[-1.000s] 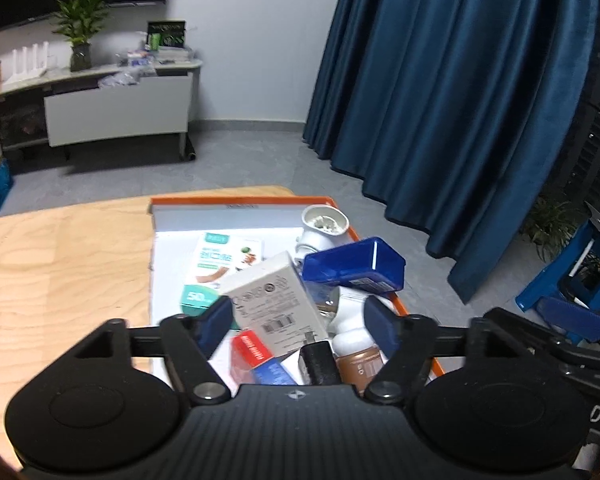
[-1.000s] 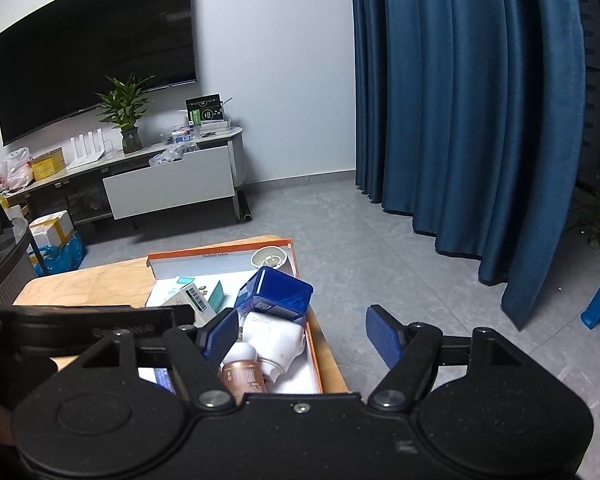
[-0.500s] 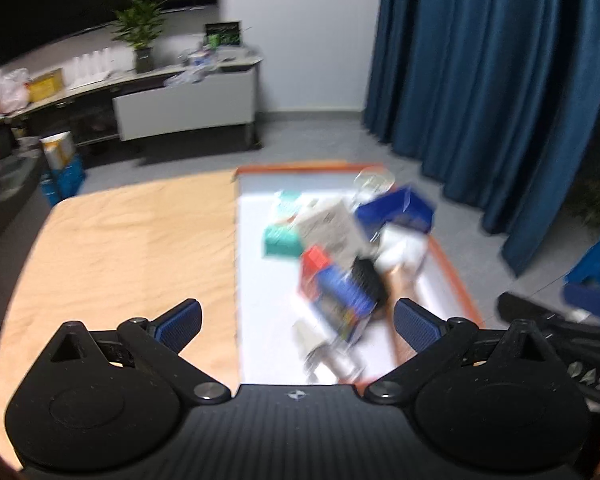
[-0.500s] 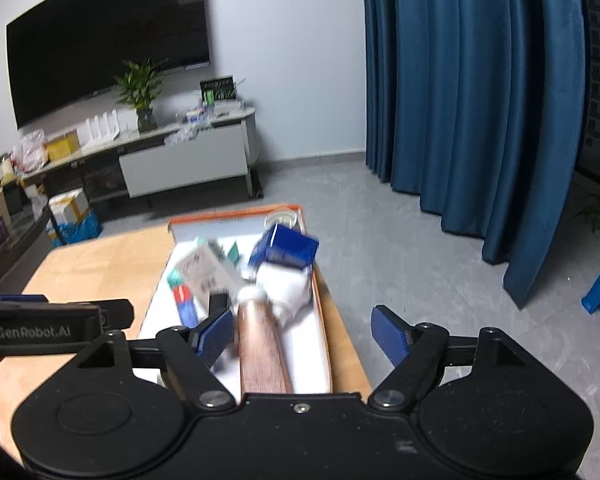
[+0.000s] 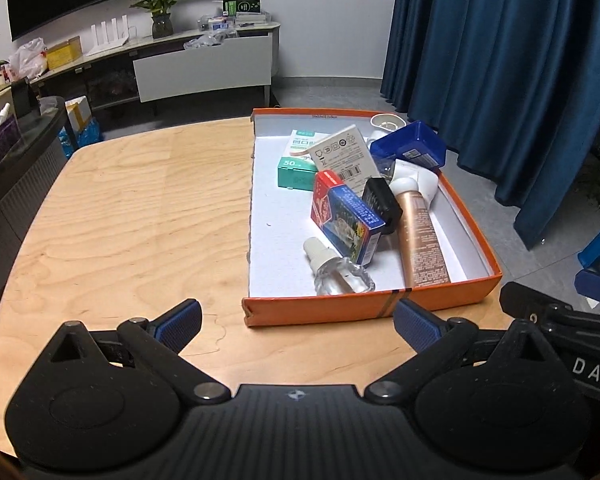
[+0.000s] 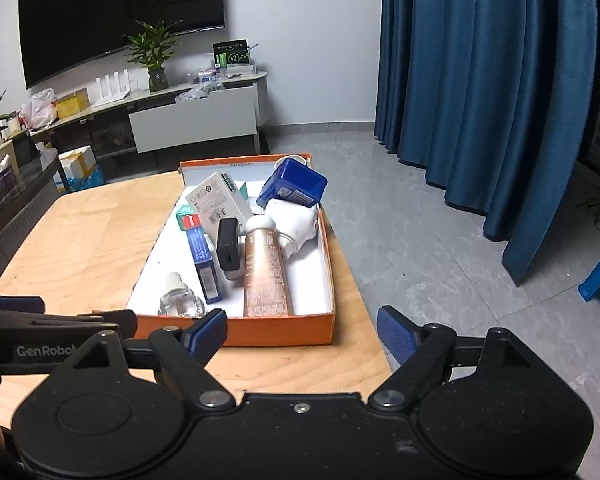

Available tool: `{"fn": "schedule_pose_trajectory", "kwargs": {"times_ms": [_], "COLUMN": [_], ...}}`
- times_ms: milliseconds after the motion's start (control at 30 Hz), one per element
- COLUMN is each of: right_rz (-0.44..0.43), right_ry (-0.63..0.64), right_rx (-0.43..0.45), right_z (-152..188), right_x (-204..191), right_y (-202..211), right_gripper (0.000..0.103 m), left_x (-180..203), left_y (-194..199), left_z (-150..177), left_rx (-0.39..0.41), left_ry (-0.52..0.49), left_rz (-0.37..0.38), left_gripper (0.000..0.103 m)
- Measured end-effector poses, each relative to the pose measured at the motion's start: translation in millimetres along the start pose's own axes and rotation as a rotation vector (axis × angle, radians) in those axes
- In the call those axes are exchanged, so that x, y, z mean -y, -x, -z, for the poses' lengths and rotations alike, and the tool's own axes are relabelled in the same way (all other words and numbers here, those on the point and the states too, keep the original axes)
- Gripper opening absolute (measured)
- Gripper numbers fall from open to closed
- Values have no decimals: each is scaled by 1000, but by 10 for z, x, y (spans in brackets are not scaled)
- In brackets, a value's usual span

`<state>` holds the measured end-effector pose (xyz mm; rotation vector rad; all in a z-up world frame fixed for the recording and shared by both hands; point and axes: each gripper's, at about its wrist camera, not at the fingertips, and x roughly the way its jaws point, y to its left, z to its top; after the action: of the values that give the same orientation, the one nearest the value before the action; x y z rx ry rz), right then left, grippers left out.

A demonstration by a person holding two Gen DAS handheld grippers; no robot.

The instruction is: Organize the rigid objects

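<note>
— Both tongs, how do they stand?

— I have the left gripper and right gripper spread wide, empty, pulled back from the orange box; a second ago they sat low over the pile.

— The objects?

— All in the box, centre-right of frame: copper tube, blue-red carton, glass bottle, jumbled. Either sorting is ending or pending.

Ahead of me a white wall carries a dark television above a low media console, blue curtains hanging over grey floor.
</note>
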<state>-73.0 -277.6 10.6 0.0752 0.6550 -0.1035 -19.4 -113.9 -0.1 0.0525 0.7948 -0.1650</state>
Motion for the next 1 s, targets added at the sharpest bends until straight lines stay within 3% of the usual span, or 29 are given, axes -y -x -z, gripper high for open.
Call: {"fn": "schedule_pose_trajectory", "kwargs": {"times_ms": [1000], "right_rz": [-5], "right_ry": [2], "right_rx": [-18], "right_z": [-17], "right_x": [-17], "right_y": [-78], "right_gripper": [97], "left_x": [-28], "left_y": [-24], "left_z": [49], "left_rx": [5], "left_ry": [-2], "left_rz": [-9], "left_gripper": [103]}}
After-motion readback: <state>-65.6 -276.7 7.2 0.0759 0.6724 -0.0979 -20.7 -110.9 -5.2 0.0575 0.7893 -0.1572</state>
